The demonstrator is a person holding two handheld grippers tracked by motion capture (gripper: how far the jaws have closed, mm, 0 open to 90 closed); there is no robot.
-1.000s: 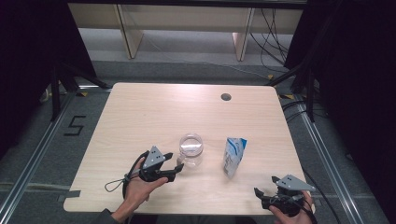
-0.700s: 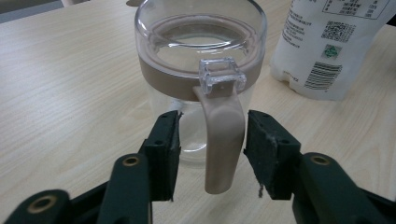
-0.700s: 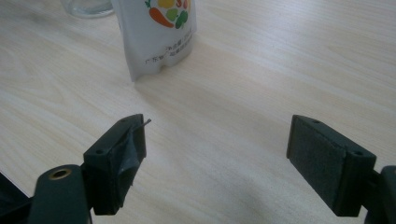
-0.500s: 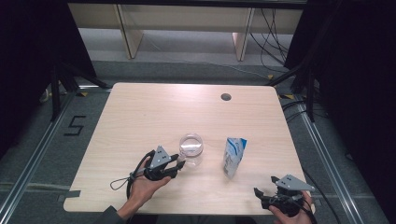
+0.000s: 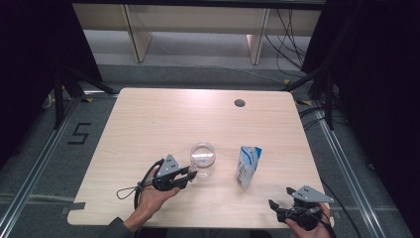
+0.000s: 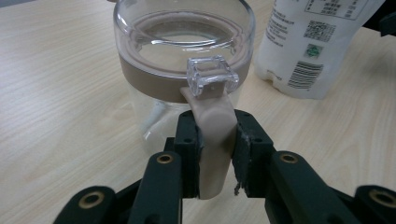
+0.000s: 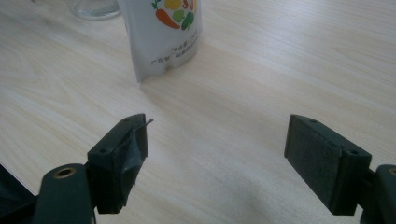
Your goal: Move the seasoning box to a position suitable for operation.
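A clear glass jar (image 5: 203, 159) with a see-through lid and a tan seal band (image 6: 149, 81) stands near the table's middle front. A tan latch strap (image 6: 215, 140) with a clear clip hangs down its side. My left gripper (image 5: 192, 174) has just been closing and is now shut on that strap, both pads pressed against it (image 6: 215, 154). A white pouch (image 5: 246, 165) with printed vegetables (image 7: 163, 28) stands to the jar's right. My right gripper (image 5: 278, 207) rests open at the front right corner, nothing between its jaws (image 7: 215, 158).
The pale wooden table (image 5: 163, 119) has a round cable hole (image 5: 239, 103) at the back right. Beyond its far edge are a grey floor, shelf legs and loose cables. Dark curtains flank both sides.
The left gripper's jaws have closed in onto the jar's side strap. Both hands, the jar and the pouch have stayed where they were.
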